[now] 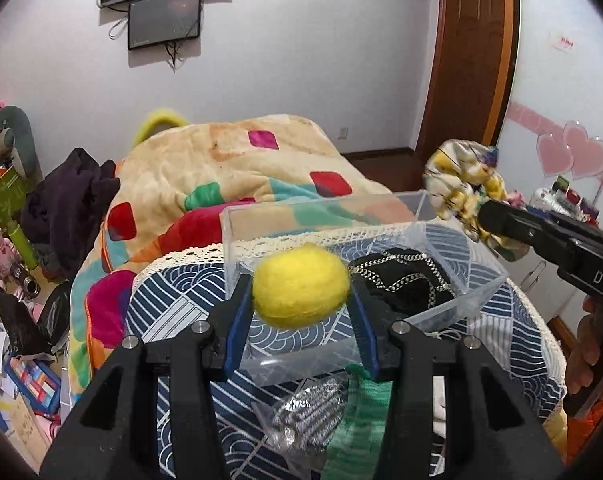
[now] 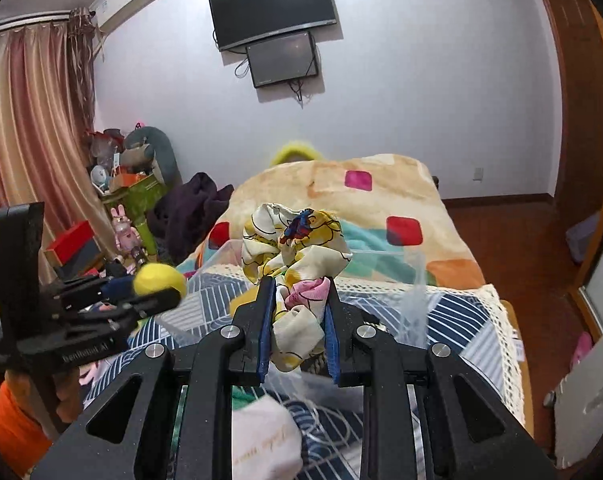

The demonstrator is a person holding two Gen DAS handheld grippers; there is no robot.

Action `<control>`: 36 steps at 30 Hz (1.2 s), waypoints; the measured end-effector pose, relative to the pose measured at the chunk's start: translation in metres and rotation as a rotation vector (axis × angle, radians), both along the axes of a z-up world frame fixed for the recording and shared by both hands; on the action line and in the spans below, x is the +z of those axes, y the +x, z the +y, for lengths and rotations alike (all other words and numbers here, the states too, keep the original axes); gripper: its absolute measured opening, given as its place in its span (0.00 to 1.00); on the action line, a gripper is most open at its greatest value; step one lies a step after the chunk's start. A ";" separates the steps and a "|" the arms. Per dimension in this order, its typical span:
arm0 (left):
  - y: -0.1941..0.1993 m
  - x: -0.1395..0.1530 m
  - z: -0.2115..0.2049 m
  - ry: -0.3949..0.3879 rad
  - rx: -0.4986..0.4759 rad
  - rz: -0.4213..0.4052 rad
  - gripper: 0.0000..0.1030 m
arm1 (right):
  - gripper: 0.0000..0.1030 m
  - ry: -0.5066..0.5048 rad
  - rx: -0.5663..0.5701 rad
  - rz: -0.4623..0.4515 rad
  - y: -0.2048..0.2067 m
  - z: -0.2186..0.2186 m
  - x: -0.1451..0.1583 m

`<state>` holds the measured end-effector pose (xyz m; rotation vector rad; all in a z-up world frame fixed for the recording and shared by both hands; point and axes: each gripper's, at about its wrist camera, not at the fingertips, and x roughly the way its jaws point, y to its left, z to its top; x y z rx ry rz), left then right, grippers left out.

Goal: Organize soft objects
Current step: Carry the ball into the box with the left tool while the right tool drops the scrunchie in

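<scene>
My left gripper [image 1: 300, 286] is shut on a yellow fuzzy ball [image 1: 301, 284] and holds it above the near compartment of a clear plastic box [image 1: 453, 308]. A black item with a gold chain [image 1: 405, 284] lies in the box's right compartment. My right gripper [image 2: 297, 284] is shut on a floral fabric scrunchie [image 2: 297, 248] and holds it in the air over the box's far right corner. The scrunchie also shows in the left wrist view [image 1: 461, 184]; the ball shows in the right wrist view [image 2: 157, 280].
The box stands on a blue patterned cloth with lace trim [image 1: 173, 304]. A silver mesh item [image 1: 309, 416] and green fabric [image 1: 361, 428] lie in front of it, and a white pouch [image 2: 261, 440]. A colourful blanket [image 1: 229, 168] covers the bed behind. Clutter fills the floor at left [image 1: 17, 320].
</scene>
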<state>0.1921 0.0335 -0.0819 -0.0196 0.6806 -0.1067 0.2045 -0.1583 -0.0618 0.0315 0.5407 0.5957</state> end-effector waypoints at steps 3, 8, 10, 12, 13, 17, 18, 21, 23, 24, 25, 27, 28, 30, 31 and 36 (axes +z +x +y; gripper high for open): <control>0.011 -0.008 -0.006 0.028 -0.011 0.031 0.45 | 0.19 -0.024 0.007 0.018 0.008 0.012 -0.005; 0.026 -0.020 -0.019 0.091 -0.030 0.069 0.45 | 0.19 -0.068 0.023 0.059 0.017 0.026 -0.016; 0.032 -0.024 -0.022 0.101 -0.038 0.086 0.45 | 0.19 -0.095 0.026 0.079 0.021 0.031 -0.021; 0.037 -0.028 -0.024 0.102 -0.042 0.103 0.45 | 0.19 -0.115 0.034 0.106 0.027 0.036 -0.028; 0.039 -0.029 -0.025 0.099 -0.042 0.111 0.45 | 0.19 -0.127 0.037 0.119 0.029 0.038 -0.031; 0.045 -0.035 -0.025 0.099 -0.037 0.137 0.45 | 0.19 -0.165 0.049 0.155 0.036 0.041 -0.041; 0.046 -0.036 -0.024 0.098 -0.036 0.140 0.45 | 0.19 -0.173 0.050 0.163 0.037 0.042 -0.043; 0.047 -0.037 -0.024 0.110 -0.026 0.137 0.45 | 0.20 -0.187 0.054 0.173 0.038 0.043 -0.048; 0.046 -0.036 -0.024 0.111 -0.027 0.135 0.47 | 0.20 -0.191 0.050 0.167 0.036 0.042 -0.049; 0.045 -0.036 -0.024 0.111 -0.026 0.134 0.49 | 0.20 -0.194 0.051 0.166 0.035 0.042 -0.049; 0.045 -0.036 -0.024 0.112 -0.026 0.132 0.50 | 0.20 -0.196 0.050 0.163 0.035 0.042 -0.049; 0.043 -0.035 -0.025 0.117 -0.030 0.131 0.52 | 0.21 -0.208 0.047 0.158 0.033 0.043 -0.048; 0.042 -0.036 -0.023 0.117 -0.032 0.133 0.52 | 0.22 -0.211 0.046 0.156 0.033 0.043 -0.048; 0.040 -0.035 -0.022 0.122 -0.026 0.129 0.55 | 0.27 -0.219 0.040 0.150 0.032 0.042 -0.047; 0.039 -0.034 -0.020 0.122 -0.024 0.126 0.55 | 0.32 -0.221 0.033 0.148 0.032 0.041 -0.047; 0.032 -0.028 -0.017 0.124 -0.022 0.109 0.56 | 0.40 -0.196 0.029 0.138 0.030 0.035 -0.044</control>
